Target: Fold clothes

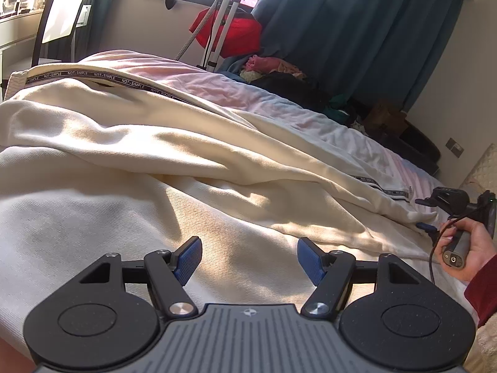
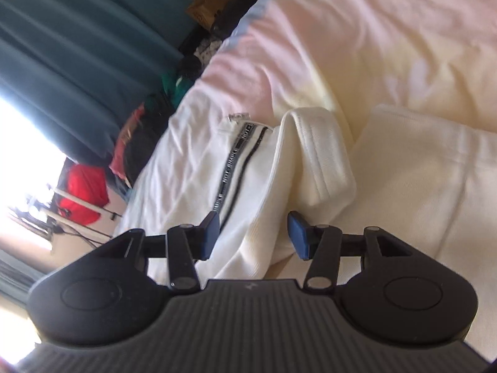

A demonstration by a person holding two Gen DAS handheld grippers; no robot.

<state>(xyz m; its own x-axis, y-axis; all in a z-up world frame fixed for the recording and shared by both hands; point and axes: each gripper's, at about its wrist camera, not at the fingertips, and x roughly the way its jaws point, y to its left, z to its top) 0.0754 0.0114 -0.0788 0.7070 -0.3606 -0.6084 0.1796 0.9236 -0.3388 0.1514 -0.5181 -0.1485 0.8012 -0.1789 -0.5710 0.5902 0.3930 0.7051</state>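
Both grippers spread, holding nothing. Left gripper (image 1: 249, 259) hovers over the cream trousers' (image 1: 155, 143) broad cloth, directly ahead; right gripper (image 2: 252, 233) faces the cuff (image 2: 323, 158) just beyond its fingertips, likely positioned to pinch 2 ends for folding.

Cream trousers (image 1: 130, 143) with a black lettered side stripe (image 2: 231, 168), pink-and-blue striped bedsheet (image 1: 366, 143), teal curtains (image 1: 357, 31), blue-padded black grippers (image 1: 248, 261).
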